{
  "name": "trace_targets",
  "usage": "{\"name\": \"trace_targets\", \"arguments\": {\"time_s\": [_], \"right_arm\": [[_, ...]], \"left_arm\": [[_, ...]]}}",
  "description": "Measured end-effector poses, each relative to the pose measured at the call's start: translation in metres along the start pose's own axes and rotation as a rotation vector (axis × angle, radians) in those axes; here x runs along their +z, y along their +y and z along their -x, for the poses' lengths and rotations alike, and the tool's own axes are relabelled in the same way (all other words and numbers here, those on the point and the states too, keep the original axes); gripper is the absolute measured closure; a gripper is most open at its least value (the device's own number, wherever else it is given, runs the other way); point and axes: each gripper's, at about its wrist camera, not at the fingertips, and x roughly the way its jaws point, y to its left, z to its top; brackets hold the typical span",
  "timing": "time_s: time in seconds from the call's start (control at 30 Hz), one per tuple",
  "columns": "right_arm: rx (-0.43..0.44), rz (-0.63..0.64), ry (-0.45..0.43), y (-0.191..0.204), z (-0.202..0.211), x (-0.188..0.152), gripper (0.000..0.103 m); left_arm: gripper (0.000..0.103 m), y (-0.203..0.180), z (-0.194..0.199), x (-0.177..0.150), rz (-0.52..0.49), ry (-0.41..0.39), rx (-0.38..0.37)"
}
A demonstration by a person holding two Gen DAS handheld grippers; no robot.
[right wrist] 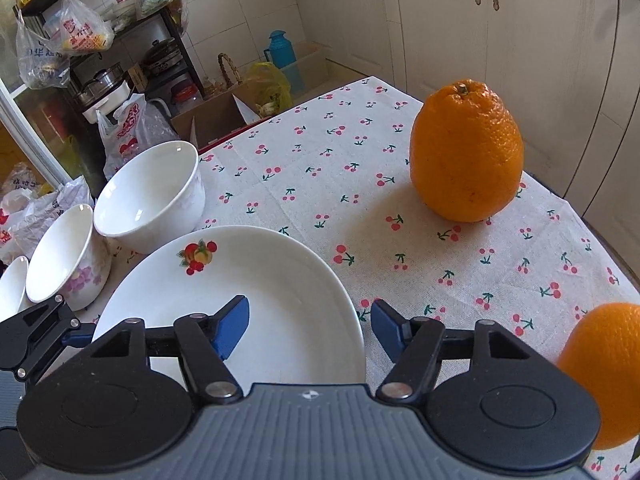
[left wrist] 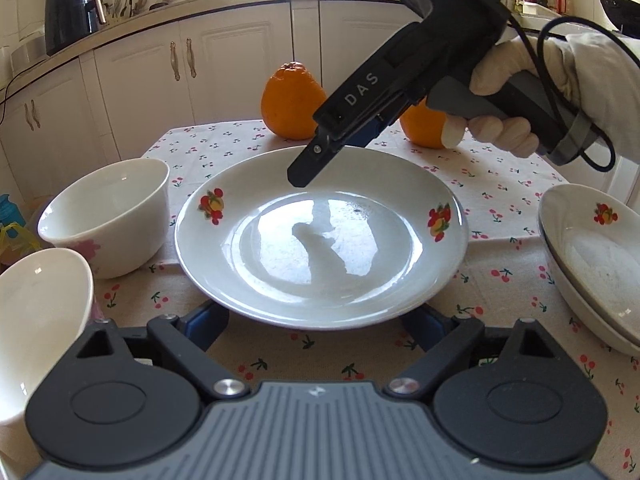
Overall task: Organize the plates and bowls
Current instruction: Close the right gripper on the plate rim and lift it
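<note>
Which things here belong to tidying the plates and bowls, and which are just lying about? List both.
Belongs to the job:
- fruit-print plate, between both tools
- stacked plates
- white bowl
- flower-print bowl

Just lying about:
- far orange
- near orange
- blue thermos
- air fryer

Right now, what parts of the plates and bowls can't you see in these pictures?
- Left wrist view: the plate's near rim, hidden by the left gripper.
- Left wrist view: the stacked plates, cut off by the right edge.
- Right wrist view: the smallest bowl, cut off by the left edge.
- Right wrist view: the second orange, partly behind the right gripper.
</note>
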Motion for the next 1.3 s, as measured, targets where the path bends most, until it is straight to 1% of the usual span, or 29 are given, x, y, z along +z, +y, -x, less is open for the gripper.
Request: {"name": "trace_targets", "arguments": {"time_s": [0.1,0.2,0.4,0.7,0.9,1.3], "right_arm": [[0.038,-0.014,-0.006,-0.006,-0.003,0.000,0.037],[0.070,-0.025,-0.017,-0.010,-0.001,0.000,0.037],[0.103,-0.026,-0.007,-0.012,-0.003,0.000,0.040],[0.108,-0.034,-0.005,-0.012,0.001,-0.002,0.040],[0.106,-0.045,-0.006,-0.011,0.004,-0.008,0.040],[0.098,-0.060,0.000,-0.005,0.015,-0.020,0.040]], "left_arm": [[0.010,0.000,0.000,0.000,-0.001,0.000,-0.002],[0.010,0.000,0.000,0.000,-0.007,-0.001,-0.001],[0.010,0.000,0.000,0.000,-0.010,0.000,-0.002],[0.010,-0.001,0.001,0.001,-0.033,0.000,0.007],[0.010,0.002,0.003,0.000,-0.058,-0.005,0.000],[0.010,0.002,0.012,-0.004,-0.111,0.002,-0.042]]}}
